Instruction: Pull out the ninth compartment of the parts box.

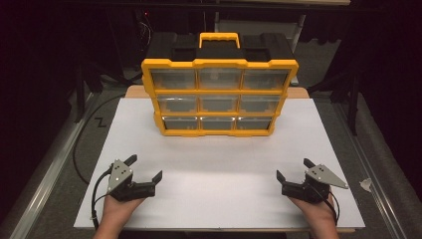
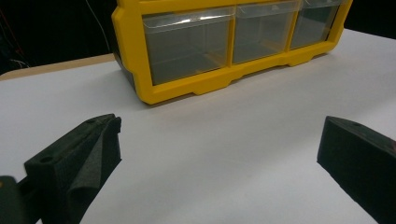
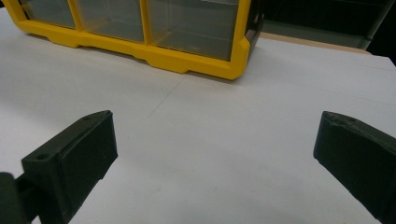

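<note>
- Left hand-held gripper (image 1: 146, 168): held low over the near left of the bench (image 1: 214, 199), forearm entering from the bottom edge, grey plate on top; jaws spread wide with nothing between them, pointing toward the organizer.
- Right hand-held gripper (image 1: 294, 169): mirrored at the near right, hand wrapped under the body; jaws wide apart and empty, aimed forward and inward.
- Yellow drawer organizer (image 1: 219, 97): stands upright at the far middle of the bench, nine clear drawers in three rows, well apart from both grippers.
- Black case (image 1: 263, 47): behind the organizer, yellow handle on top.
</note>
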The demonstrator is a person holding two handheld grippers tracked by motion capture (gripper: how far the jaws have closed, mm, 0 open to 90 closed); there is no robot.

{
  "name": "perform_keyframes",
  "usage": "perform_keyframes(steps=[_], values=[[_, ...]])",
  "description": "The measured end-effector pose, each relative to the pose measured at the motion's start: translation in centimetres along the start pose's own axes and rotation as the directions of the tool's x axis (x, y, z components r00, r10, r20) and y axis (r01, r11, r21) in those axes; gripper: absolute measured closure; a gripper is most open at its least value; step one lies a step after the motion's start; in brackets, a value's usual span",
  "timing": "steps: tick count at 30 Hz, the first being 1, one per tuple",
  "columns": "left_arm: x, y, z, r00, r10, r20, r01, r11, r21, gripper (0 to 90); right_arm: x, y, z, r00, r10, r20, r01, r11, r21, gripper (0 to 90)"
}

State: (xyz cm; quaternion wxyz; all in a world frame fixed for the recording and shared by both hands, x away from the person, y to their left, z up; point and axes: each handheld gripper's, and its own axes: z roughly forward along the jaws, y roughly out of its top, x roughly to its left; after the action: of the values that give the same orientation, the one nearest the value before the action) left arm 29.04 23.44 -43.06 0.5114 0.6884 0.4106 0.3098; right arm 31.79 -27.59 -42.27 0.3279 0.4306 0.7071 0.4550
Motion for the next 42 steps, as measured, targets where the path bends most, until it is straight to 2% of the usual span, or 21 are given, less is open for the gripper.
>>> perform_keyframes(steps=[10, 19, 25, 34, 42], values=[[0.1, 0.0, 0.1, 0.9998, 0.019, -0.004, -0.019, 0.9996, -0.022, 0.2, -0.1, -0.1, -0.1, 0.9997, -0.016, 0.018, 0.016, 1.0, 0.005, 0.9], [0.1, 0.0, 0.0, 0.9999, 0.013, 0.003, -0.013, 0.9997, -0.022, 0.2, 0.0, -0.1, 0.0, 0.9992, -0.032, 0.024, 0.031, 0.999, 0.008, 0.9], [0.1, 0.0, 0.1, 0.9999, 0.014, 0.005, -0.014, 0.9998, -0.012, 0.1, 0.2, 0.2, 0.3, 0.9977, -0.058, 0.033, 0.058, 0.998, 0.014, 0.9], [0.2, 0.0, 0.1, 0.9999, 0.014, -0.003, -0.014, 0.9997, -0.021, 0.1, 0.3, 0.6, 1.5, 0.9979, -0.058, 0.031, 0.057, 0.998, 0.027, 0.8], [0.0, -0.1, 0.3, 0.9997, 0.023, 0.0, -0.023, 0.9997, -0.007, 0.2, 0.4, 1.4, 3.3, 0.998, -0.05, 0.039, 0.048, 0.998, 0.042, 0.8]])
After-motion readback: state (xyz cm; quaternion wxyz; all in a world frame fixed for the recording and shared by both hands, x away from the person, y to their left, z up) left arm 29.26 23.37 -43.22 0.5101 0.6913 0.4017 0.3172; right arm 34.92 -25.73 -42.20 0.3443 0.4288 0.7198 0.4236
